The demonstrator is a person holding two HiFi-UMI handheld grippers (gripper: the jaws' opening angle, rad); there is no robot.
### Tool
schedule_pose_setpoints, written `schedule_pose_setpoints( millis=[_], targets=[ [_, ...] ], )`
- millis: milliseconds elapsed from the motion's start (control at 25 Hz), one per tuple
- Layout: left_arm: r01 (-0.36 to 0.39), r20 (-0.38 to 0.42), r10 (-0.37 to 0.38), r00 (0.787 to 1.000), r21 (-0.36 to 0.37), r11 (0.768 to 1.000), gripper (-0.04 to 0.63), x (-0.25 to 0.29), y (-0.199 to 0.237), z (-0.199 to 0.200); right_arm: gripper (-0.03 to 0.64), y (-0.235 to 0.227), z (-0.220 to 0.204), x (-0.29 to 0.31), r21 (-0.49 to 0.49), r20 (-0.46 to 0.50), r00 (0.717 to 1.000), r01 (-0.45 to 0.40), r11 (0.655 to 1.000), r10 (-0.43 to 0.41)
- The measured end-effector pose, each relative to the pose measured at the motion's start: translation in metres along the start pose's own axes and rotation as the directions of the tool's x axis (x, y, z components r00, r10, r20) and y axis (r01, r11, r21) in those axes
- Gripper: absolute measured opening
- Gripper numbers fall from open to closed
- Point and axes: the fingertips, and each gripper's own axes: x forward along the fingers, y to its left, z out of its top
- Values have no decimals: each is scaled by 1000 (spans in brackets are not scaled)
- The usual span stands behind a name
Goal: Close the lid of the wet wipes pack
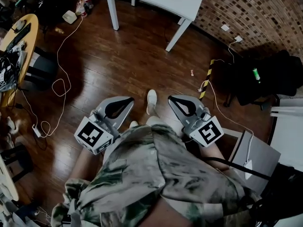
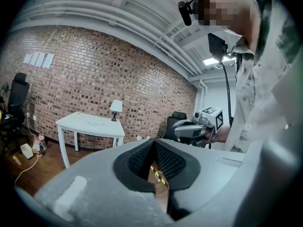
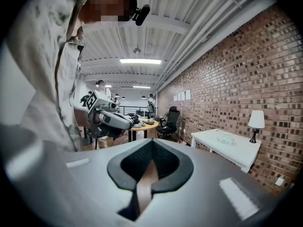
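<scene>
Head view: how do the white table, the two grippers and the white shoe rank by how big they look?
1. white table, though cut off by the frame's edge.
2. left gripper and right gripper: alike, unranked.
3. white shoe.

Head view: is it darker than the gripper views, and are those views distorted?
Head view: dim, the floor dark and shadowed at the edges. Left gripper view: fisheye, brick wall bowed, black corners. Right gripper view: same bending; ceiling light glares white.
</scene>
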Motion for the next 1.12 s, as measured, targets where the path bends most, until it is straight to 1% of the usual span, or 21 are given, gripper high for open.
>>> schedule_pose_setpoints(
  millis=[160,360,680,840,1000,1120],
  targets=[
    [-28,-11,28,1000,-10,1000,0,35,34,16,3,-47,3,23,3,25,999,-21,1000,21],
    [-33,-22,33,999,6,999,0,95,69,50,3,-121,9,37,-5,36,999,-37,999,37],
    [-49,-31,50,998,18,999,0,179,113,78,3,-216,-2,53,14,37,998,-53,998,53],
    [-54,-19,55,998,21,998,0,205,131,88,3,-248,-4,66,4,43,997,-70,998,69],
    [-55,-47,56,997,16,998,0,223,150,90,3,-269,-7,81,1,42,996,-82,997,82],
    [-33,-25,33,999,18,999,0,232,172,95,3,-282,-8,99,-12,25,996,-80,997,80]
  ],
)
